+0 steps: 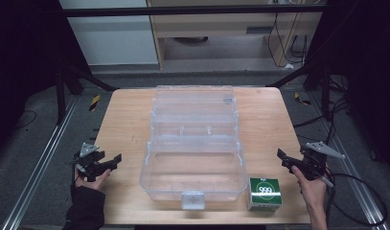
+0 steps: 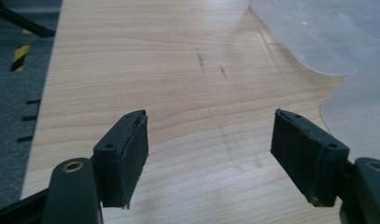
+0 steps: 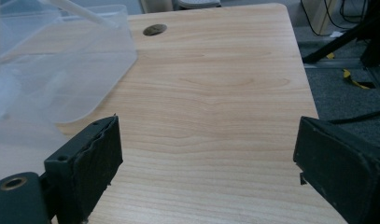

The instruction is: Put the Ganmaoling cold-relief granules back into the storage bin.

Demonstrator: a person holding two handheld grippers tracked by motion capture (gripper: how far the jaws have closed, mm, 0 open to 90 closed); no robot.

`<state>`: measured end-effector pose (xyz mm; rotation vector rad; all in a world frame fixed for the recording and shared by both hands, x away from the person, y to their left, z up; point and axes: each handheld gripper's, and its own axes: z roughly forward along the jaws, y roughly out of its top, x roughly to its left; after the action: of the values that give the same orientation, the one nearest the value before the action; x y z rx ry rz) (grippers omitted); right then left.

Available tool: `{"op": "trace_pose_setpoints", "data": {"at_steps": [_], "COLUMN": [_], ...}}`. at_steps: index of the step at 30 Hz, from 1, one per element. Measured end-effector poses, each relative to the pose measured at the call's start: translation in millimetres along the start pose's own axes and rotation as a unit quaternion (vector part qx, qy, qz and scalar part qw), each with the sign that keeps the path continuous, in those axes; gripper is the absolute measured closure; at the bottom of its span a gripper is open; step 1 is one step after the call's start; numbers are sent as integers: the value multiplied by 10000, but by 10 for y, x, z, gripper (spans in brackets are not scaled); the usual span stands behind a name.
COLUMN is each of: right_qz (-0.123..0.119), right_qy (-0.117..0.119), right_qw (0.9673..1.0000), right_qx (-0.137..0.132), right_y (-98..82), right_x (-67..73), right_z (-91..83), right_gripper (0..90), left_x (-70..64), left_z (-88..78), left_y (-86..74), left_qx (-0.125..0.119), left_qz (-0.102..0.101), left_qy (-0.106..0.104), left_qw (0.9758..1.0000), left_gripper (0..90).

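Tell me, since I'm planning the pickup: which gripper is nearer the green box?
Right. The right gripper hovers just beside the green box; the left gripper is across the clear case.

A pale wooden worktop [image 1: 125,120] stands on grey carpet floor [image 1: 34,143]; a light wood cabinet [image 1: 207,24] sits at twelve o'clock, with dark surroundings.

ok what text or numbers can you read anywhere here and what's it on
"999" in white on the top of the green and white box.
Smaller print around it on the box: too small to read.
Small mark on the clear plastic case near its far right corner: too blurred to read.
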<state>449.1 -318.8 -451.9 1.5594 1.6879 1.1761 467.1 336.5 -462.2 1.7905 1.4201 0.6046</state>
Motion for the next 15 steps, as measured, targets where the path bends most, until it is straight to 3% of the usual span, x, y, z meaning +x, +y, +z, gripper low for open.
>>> {"op": "trace_pose_setpoints", "data": {"at_steps": [5,9,15], "right_qz": [-70,-179,-448], "right_qy": [174,344,644], "right_qw": [9998,9992,9968], "right_qx": [-119,15,159], "right_y": [45,128,244], "right_x": [54,120,215], "right_z": [-40,-103,-180], "right_gripper": [85,85,16], "left_x": [-36,-33,-68], "left_z": [8,15,45], "left_y": [4,0,-9], "left_qx": [33,90,225], "left_qz": [84,119,202], "left_qy": [-28,-9,-66], "left_qw": [10000,9999,9995], "left_gripper": [273,276,276]}}
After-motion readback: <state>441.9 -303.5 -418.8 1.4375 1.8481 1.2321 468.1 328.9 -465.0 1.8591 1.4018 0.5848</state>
